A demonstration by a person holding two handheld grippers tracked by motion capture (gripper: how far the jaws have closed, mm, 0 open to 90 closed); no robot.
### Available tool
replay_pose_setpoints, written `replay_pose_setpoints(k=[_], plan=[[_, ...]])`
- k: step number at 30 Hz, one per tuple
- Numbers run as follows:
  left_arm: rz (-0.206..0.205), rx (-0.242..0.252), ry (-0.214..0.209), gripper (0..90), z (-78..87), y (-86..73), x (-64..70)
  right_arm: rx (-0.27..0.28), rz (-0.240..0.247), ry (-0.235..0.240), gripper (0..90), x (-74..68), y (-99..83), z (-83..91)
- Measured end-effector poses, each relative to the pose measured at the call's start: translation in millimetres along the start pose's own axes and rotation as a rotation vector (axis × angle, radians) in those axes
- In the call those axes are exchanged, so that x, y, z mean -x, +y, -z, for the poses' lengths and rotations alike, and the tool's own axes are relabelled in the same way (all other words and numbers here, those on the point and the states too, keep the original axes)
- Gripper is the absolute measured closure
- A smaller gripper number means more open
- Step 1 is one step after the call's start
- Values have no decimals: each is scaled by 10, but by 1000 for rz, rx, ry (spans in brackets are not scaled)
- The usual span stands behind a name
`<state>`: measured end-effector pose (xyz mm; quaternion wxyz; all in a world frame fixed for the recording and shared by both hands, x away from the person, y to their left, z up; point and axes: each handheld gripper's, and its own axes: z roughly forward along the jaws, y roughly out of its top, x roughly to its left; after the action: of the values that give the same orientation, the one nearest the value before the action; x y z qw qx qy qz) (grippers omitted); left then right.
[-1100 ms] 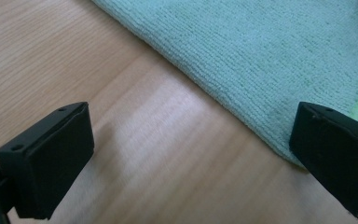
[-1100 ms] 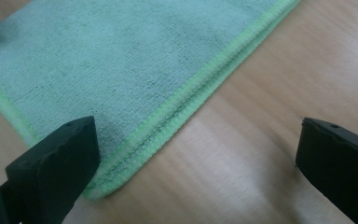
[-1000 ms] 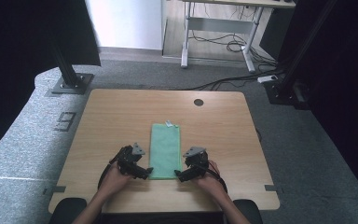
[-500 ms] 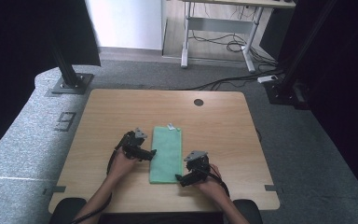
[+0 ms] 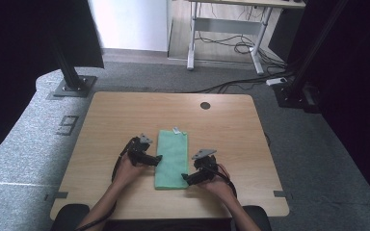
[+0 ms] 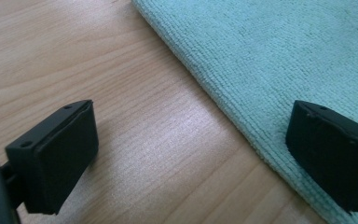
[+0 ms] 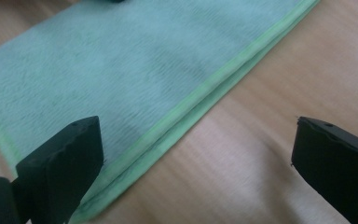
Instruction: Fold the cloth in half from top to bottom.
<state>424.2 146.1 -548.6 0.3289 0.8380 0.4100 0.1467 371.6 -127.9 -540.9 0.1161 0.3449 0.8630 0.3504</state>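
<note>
The folded green cloth [image 5: 172, 158] lies on the wooden surface [image 5: 231, 130] between my grippers. My left gripper [image 5: 157, 159] and right gripper [image 5: 186, 179] straddle its long edges, jaws wide apart, holding nothing.

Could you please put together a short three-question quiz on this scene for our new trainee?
1. True or false: the green cloth lies folded into a long strip on the wooden table.
2. Which edge of the cloth does the left gripper straddle? A) the long left edge B) the far short edge C) none, it hangs above the middle
3. Fill in: the jaws of the right gripper stand ____, one over the cloth and one over bare wood.

Key
1. True: the right gripper view shows two stitched hems stacked along one edge.
2. A: in the left gripper view one jaw is over wood, the other over the cloth.
3. Open.
</note>
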Motion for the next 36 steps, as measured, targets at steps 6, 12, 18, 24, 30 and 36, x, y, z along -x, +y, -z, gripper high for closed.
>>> replay_pose_setpoints(k=[6, 12, 18, 24, 30, 36], plan=[[-5, 1, 0, 36, 17, -21, 31, 25, -21, -18, 129, 163, 212, -21], [-7, -1, 0, 35, 19, -22, 29, 48, -50, -43, 183, 353, 446, -109], [-5, 0, 1, 35, 18, -22, 31, 41, -63, -58, 254, 524, 644, -219], [-4, 1, 0, 35, 17, -22, 31, 30, -53, -62, 376, 646, 788, -353], [-2, 3, 0, 35, 15, -21, 32, 34, -49, -68, 490, 737, 922, -476], [-2, 2, 0, 34, 15, -21, 32, 32, -63, -74, 540, 824, 990, -622]])
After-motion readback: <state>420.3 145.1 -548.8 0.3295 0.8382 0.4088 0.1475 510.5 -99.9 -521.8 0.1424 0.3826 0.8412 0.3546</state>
